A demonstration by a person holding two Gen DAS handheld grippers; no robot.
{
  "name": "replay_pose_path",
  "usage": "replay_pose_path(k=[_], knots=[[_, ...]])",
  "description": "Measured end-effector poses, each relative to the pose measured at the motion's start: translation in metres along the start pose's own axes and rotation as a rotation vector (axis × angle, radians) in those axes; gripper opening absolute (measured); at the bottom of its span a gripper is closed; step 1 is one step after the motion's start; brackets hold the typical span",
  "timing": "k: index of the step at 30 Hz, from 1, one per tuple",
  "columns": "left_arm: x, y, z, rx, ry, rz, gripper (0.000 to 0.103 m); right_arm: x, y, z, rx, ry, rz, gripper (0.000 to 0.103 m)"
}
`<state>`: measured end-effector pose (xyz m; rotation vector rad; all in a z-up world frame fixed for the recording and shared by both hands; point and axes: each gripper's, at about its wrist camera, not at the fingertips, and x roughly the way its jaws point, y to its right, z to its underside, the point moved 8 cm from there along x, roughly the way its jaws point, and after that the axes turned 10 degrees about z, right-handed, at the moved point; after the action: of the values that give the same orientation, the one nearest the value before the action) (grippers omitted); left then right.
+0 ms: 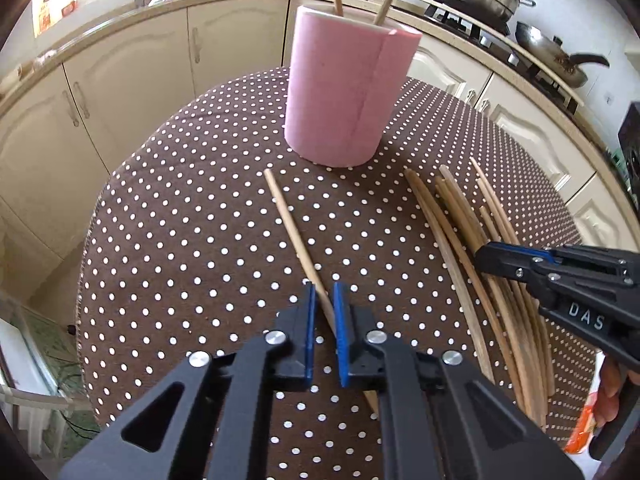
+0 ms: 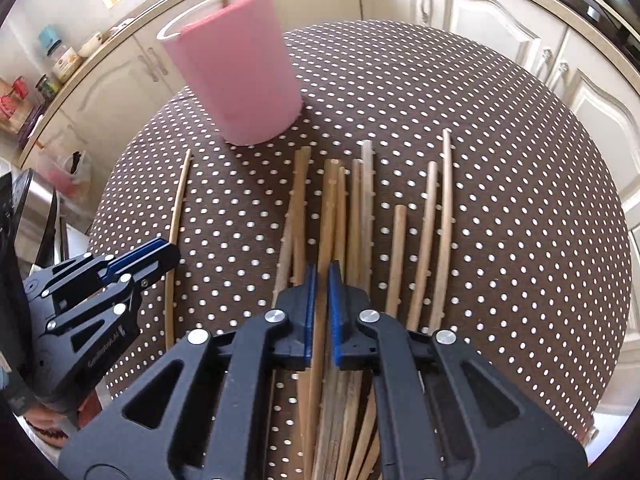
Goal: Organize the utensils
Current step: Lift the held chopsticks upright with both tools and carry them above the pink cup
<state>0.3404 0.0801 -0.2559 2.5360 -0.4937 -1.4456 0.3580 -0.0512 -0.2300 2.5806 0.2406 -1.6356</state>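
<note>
pink holder (image 1: 344, 88) (two sticks inside) stands behind loose chopsticks (image 2: 360, 208).

Hidden and cut-off parts around the chopsticks

The two chopsticks in the pink holder (image 1: 344, 88) are cut by the top edge of both views, so their upper ends do not show. The near end of the single chopstick (image 1: 294, 232) goes under the left claw (image 1: 325, 308) and is hidden there. The near ends of the chopstick pile (image 2: 360, 216) disappear under the right claw (image 2: 321, 288). The holder is blurred in the right wrist view. A hand (image 1: 610, 392) is only partly visible at the edge.
</note>
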Motion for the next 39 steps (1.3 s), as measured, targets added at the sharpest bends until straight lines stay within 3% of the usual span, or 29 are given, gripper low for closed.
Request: replay_pose_path(k=[11, 16, 27, 34, 39], knots=[[-0.01, -0.009, 0.01, -0.056, 0.025, 0.05, 0.005, -0.03, -0.024, -0.004, -0.039, 0.089, -0.064, 0.006], [-0.027, -0.005, 0.008, -0.054, 0.076, 0.081, 0.005, -0.045, -0.027, -0.006, -0.039, 0.113, -0.108, 0.006], [-0.084, 0.01, -0.007, -0.035, 0.278, 0.19, 0.005, -0.076, -0.019, -0.01, -0.033, 0.178, -0.177, 0.006], [-0.114, 0.021, -0.013, -0.02, 0.399, 0.213, 0.005, -0.096, -0.02, -0.013, -0.039, 0.235, -0.208, 0.006], [-0.141, 0.033, -0.02, 0.031, 0.54, 0.208, 0.005, -0.112, -0.018, -0.015, -0.038, 0.277, -0.245, 0.006]])
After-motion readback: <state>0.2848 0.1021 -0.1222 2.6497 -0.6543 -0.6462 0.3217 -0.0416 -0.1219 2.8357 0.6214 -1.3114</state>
